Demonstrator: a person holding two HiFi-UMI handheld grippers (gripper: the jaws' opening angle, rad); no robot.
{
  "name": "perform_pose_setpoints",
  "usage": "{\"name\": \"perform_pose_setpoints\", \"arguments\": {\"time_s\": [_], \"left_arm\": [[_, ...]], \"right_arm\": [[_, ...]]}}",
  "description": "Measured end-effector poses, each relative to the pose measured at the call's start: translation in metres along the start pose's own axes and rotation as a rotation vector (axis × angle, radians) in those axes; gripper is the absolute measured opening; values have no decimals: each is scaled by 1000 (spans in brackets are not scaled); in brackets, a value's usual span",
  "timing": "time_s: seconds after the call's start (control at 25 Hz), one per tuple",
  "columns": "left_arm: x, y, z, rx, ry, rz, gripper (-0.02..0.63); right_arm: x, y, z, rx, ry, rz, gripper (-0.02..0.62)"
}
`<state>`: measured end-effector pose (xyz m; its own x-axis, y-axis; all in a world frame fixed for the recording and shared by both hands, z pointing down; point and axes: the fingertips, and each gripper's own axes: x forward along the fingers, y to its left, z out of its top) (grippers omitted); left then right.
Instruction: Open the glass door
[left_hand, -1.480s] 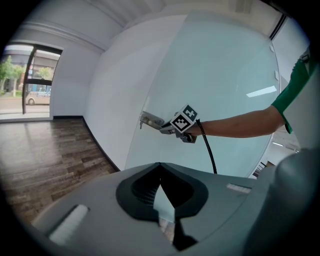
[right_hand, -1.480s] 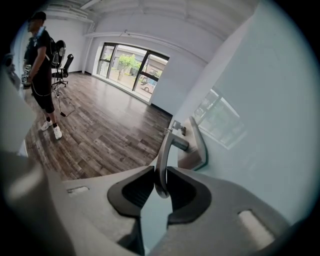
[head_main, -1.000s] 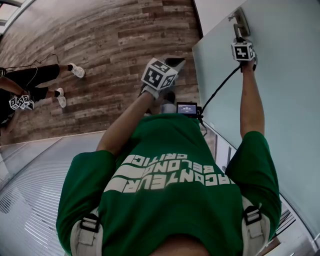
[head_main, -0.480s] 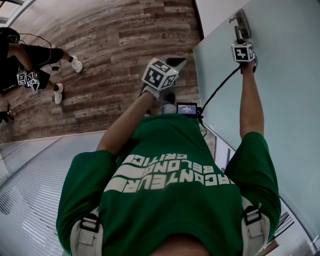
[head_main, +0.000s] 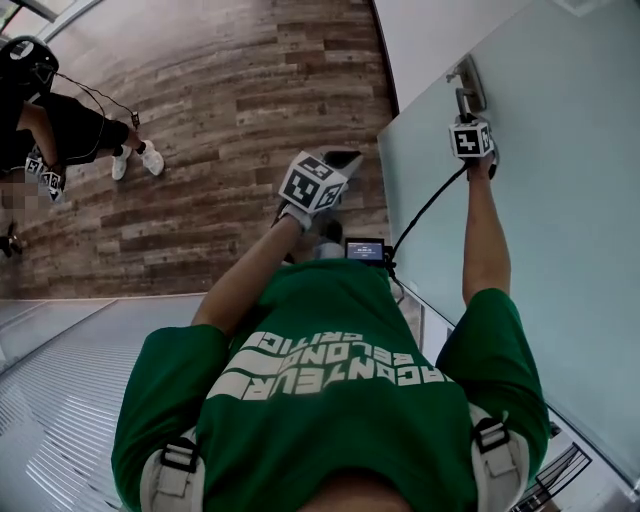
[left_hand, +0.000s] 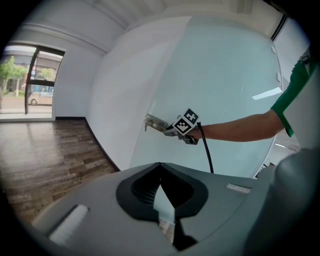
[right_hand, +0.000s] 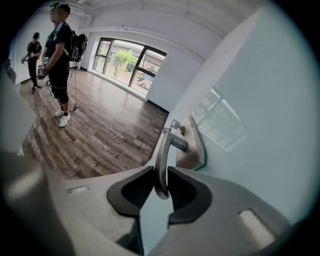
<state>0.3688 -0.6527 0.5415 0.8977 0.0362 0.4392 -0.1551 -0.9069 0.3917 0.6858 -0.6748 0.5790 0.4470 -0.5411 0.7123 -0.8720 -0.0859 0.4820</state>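
The frosted glass door (head_main: 560, 200) fills the right side of the head view. Its metal lever handle (head_main: 465, 85) sits on a plate near the door's edge. My right gripper (head_main: 466, 108) is at that lever, arm stretched out. In the right gripper view my right gripper (right_hand: 161, 175) is shut on the curved lever handle (right_hand: 162, 150), with a key (right_hand: 176, 125) in the lock above. My left gripper (head_main: 342, 160) hangs in mid-air left of the door, over the floor. Its jaws (left_hand: 160, 167) are shut with nothing in them, pointing toward the door (left_hand: 225, 75).
Wood plank floor (head_main: 220, 100) stretches beyond the door's edge, with a white wall (head_main: 430, 30) behind. A person in black (head_main: 50, 130) holding grippers stands at far left. A ribbed panel (head_main: 60, 400) lies at lower left. A black cable (head_main: 425, 210) runs from the right gripper to a small screen (head_main: 365, 250).
The handle and my right gripper now sit lower and further left in the head view, and the door's edge has shifted left. The person in black has moved along the floor.
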Motion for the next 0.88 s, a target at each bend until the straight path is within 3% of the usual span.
{"name": "perform_pose_setpoints", "arguments": {"time_s": [0.2,0.4,0.52,0.64,0.88], "left_arm": [[-10,2,1,-10,-15,14,17],[-20,4,-2,-24,-33,28,17],[-27,3,-5,-30,-44,35,17],[-36,4,-10,-41,-55,45,17],[-66,9,-22,-74,-86,81,17]], "right_arm": [[-18,-6,4,-10,-20,-18,95],[-53,-10,19,8,-124,-42,92],[-82,2,31,19,-212,-13,52],[-109,33,41,44,-326,122,-6],[-173,107,63,149,-515,424,-8]]}}
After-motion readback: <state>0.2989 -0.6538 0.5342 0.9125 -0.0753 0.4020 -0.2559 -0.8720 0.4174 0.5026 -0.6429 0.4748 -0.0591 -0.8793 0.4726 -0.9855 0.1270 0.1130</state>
